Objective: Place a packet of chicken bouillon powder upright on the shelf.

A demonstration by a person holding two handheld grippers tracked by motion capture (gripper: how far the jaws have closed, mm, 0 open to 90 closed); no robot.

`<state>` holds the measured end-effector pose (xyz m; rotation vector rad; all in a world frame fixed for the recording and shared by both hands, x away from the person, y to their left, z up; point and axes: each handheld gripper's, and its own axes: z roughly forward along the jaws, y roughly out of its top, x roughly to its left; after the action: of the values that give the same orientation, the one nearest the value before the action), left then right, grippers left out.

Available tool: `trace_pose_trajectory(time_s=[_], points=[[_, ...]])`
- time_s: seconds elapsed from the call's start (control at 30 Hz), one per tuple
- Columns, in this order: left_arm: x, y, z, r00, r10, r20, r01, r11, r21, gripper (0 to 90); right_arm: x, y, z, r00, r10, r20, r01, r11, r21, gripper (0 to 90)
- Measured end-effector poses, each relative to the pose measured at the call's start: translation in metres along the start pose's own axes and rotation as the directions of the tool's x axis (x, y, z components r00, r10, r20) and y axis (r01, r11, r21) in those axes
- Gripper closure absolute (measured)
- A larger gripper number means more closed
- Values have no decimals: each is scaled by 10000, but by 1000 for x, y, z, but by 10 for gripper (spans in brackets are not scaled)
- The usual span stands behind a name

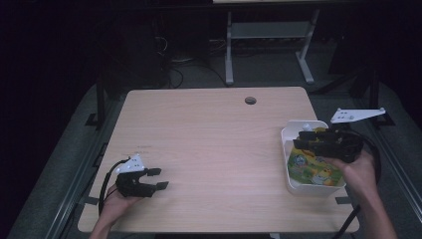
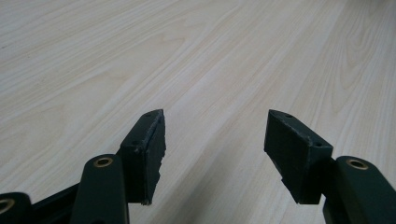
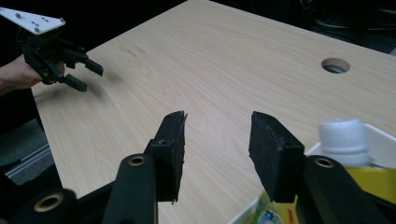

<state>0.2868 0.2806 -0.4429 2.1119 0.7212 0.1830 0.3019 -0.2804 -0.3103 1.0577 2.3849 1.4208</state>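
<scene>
Your right gripper [image 1: 318, 137] hangs over the white plastic bin [image 1: 288, 149] that stands at the right edge of the light wooden table [image 1: 214, 144], toward the near right corner. Its jaws stand apart and nothing is between them. In the bin lies a soft yellow-green pouch with cartoon print [image 1: 311, 169], and its white screw cap [image 3: 344, 140] points to the far end of the bin; in the right gripper view this cap is just beside your right jaw, but apart from it. I think the pouch is light and its body is soft and a little slippery — if you squeeze the flat middle, the film may fold or slide out of the pads, and the content can be pressed toward the cap. The stiff place is the neck and the cap, so this is where I would take hold, with the jaws on both sides of the neck just under the cap, or else on the sealed top edge of the pouch. The bin wall is close, so come down from above. Your left gripper [image 1: 155, 179] rests near the near left corner of the table — its jaws are also apart with only bare wood between them, well apart from the bin.
</scene>
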Motion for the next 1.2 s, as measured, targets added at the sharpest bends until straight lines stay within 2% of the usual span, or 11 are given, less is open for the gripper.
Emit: trace_pose_trajectory(time_s=[0.2, 0.7, 1.2], points=[[0, 0, -1, 10000, 40, -69, -40, 10000, 0, 372, 6, 1, 14, 9995, 79, -300, -76, 9999, 107, 515], [1, 0, -1, 10000, 5, -51, -5, 10000, -23, 367, 28, 4, 54, 9960, -321, -832, 370, 9976, 579, 453], [1, 0, -2, 10000, -28, -36, 28, 9999, -101, 362, 39, 6, 80, 9921, -402, -1185, 507, 9949, 872, 416]])
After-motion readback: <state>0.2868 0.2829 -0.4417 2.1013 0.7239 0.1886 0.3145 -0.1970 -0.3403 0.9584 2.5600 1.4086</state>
